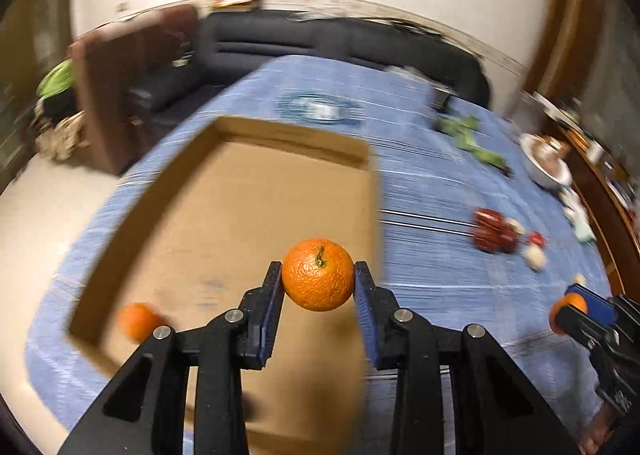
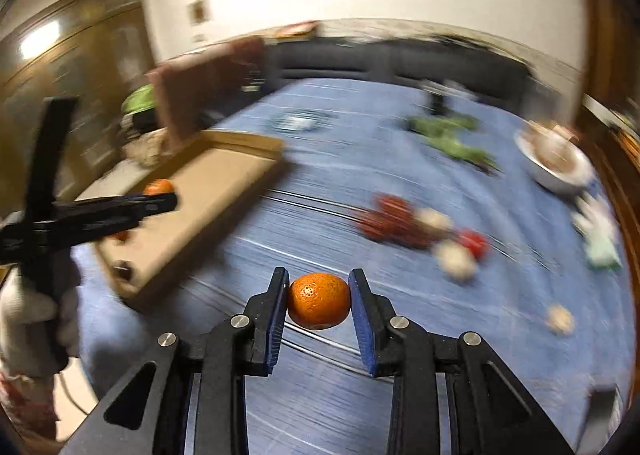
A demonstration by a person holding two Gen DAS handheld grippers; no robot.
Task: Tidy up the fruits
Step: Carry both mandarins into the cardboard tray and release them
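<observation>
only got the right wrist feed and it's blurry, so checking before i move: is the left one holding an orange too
Observer: Yes. The left gripper is shut on an orange with its stem facing the camera, held between both fingers.
Operator: is it over the box yet
Observer: It hangs over the cardboard box, near the box's right wall.
Operator: anything already in the box
Observer: One orange, a blurred one in the near left corner; the rest of the floor that shows is bare.
Operator: and my orange from that side
Observer: The right gripper shows at the far right over the blue tablecloth, outside the box.
</observation>
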